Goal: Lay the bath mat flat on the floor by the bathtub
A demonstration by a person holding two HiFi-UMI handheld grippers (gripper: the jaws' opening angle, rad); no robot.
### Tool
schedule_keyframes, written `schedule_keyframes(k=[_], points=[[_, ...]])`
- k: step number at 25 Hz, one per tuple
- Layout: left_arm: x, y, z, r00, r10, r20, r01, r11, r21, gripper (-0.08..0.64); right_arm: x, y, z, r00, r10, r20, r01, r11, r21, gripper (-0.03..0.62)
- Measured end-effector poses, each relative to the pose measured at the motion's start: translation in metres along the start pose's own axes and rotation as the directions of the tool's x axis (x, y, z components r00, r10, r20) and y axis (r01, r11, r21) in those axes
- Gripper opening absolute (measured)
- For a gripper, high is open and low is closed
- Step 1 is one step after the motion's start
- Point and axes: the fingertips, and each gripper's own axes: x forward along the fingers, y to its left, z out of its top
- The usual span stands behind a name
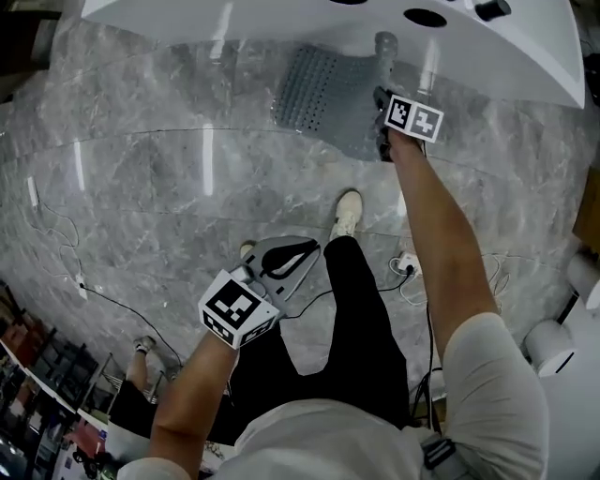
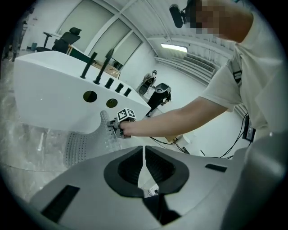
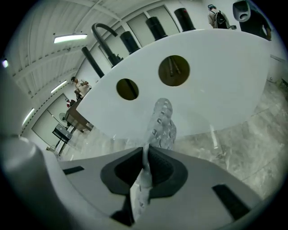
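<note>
From above we saw the bath mat [image 1: 323, 94] partly on the floor [image 1: 141, 187] against the bathtub [image 1: 234, 23], the right gripper [image 1: 382, 105] at its right edge. The left gripper [image 2: 144, 157], in its own view, had its jaws together, empty. Only the right gripper view showed jaws pinching the mat.

Bright ceiling strips [image 3: 69, 38] light evenly; streaky glare on the marble floor [image 1: 141, 202]; gripper views warp, darkening at edges.

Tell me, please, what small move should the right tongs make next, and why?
Probably lower the right tongs toward the floor: they are shut on the bath mat, whose edge stands raised beside the bathtub while the rest lies flat.
</note>
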Motion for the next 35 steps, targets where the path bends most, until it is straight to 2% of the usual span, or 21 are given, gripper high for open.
schedule_keyframes(k=[7,11,15,20,26,30,35], points=[[0.093,-0.015,0.004,0.993,-0.079,-0.083,0.079,0.997,-0.002,0.032,-0.016,-0.131,-0.007,0.996,-0.072,-0.058,0.07,0.997,-0.03,0.046],[0.135,-0.028,0.017,0.986,-0.122,-0.117,0.125,0.992,0.013,0.032,-0.021,-0.186,-0.007,0.991,-0.104,-0.082,0.101,0.994,-0.04,0.048],[0.163,-0.03,0.028,0.98,-0.135,-0.145,0.139,0.99,0.016,0.032,-0.025,-0.226,-0.01,0.987,-0.135,-0.091,0.133,0.991,-0.028,0.051],[0.188,-0.033,0.027,0.972,-0.141,-0.186,0.148,0.989,0.022,0.032,-0.025,-0.263,-0.017,0.983,-0.148,-0.11,0.143,0.989,-0.045,0.065],[0.199,-0.038,0.027,0.968,-0.122,-0.217,0.133,0.99,0.038,0.032,-0.049,-0.299,-0.015,0.969,-0.22,-0.112,0.214,0.975,-0.064,0.061],[0.2,-0.048,0.039,0.968,-0.124,-0.216,0.14,0.988,0.061,0.032,-0.08,-0.303,-0.025,0.965,-0.231,-0.124,0.225,0.972,-0.063,0.055],[0.195,-0.067,0.065,0.971,-0.127,-0.204,0.151,0.983,0.107,0.032,-0.129,-0.284,-0.044,0.97,-0.204,-0.134,0.198,0.978,-0.061,0.048]])
